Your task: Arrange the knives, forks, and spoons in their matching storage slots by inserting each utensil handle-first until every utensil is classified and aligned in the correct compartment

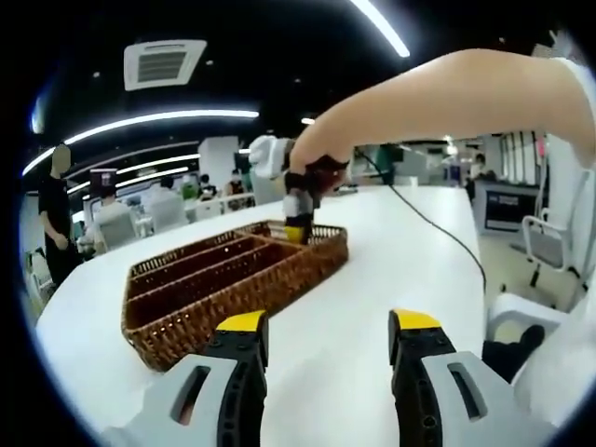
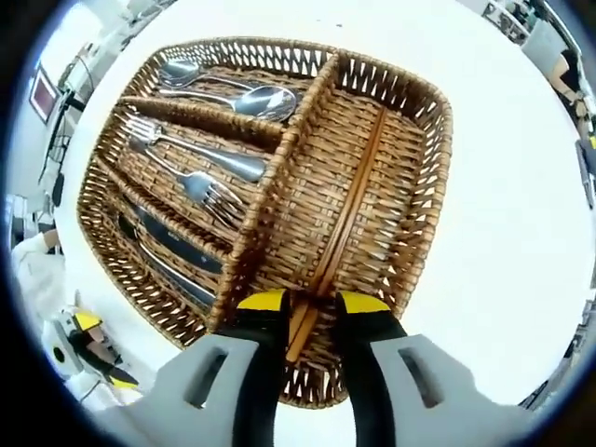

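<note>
A wicker basket [image 1: 158, 321] with several slots sits on the white table [image 1: 391, 270]. Looking down from the right gripper view, the basket [image 2: 430, 186] holds spoons [image 2: 251, 101] in the top slot. Forks [image 2: 200, 172] lie in the middle slot and knives [image 2: 172, 242] in the lower-left one. Brown wooden sticks [image 2: 349, 209] lie along the wide slot. Their near end sits between the jaws of my right gripper [image 2: 313, 303], which stand narrowly apart with a gap beside the sticks. The right gripper [image 1: 298, 230] hangs over the basket's far end. My left gripper [image 1: 326, 326] is open and empty, short of the basket.
A black cable [image 1: 438, 228] runs across the table's far right. White chairs [image 1: 549, 242] stand at the right edge. People stand and sit behind the table at the left [image 1: 56, 214]. The left gripper [image 2: 88, 349] shows beyond the basket's lower-left corner.
</note>
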Motion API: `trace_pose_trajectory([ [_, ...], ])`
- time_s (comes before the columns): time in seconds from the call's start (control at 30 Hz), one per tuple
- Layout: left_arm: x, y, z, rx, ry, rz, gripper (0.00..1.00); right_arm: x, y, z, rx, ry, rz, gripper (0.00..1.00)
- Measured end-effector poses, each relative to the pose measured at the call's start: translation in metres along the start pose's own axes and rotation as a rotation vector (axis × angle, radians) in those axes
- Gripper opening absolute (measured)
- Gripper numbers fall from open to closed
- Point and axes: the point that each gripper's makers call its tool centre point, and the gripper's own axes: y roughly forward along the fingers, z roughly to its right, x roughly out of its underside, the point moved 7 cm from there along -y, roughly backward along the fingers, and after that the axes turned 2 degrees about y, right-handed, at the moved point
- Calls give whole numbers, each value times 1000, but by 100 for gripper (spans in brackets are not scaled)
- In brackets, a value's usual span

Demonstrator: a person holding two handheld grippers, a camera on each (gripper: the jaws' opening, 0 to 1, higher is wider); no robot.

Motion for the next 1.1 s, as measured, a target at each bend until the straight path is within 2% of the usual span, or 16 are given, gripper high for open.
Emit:
trace_pose_trajectory([
  [0.1,1,-1,-2,-7,-1,-6,51,-3,-4,1,23,-66,38,24],
  [0.33,2,-4,-10,-30,-6,-12,51,-2,-11,-10,-10,-171,135,25],
  [0.4,2,-6,-15,-39,-10,-11,51,-5,-12,-11,4,-296,184,25],
  [0.43,2,-7,-16,-43,-12,-10,51,-6,-14,-10,49,-378,228,25],
  [0.6,6,-12,-26,-69,-20,-21,52,1,-16,-16,46,-415,314,25],
  [0.67,6,-15,-31,-84,-25,-23,52,3,-20,-18,32,-438,391,25],
  [0.73,7,-16,-34,-93,-26,-23,52,7,-21,-18,19,-440,417,25],
  [0.77,7,-17,-36,-100,-27,-25,52,7,-23,-20,4,-451,470,25],
  [0.8,7,-17,-36,-103,-27,-25,52,8,-24,-20,3,-452,481,26],
  [0.9,7,-18,-39,-114,-29,-29,52,11,-28,-28,-34,-496,565,28],
  [1.1,8,-17,-42,-123,-33,-32,53,18,-30,-35,-60,-516,669,34],
])
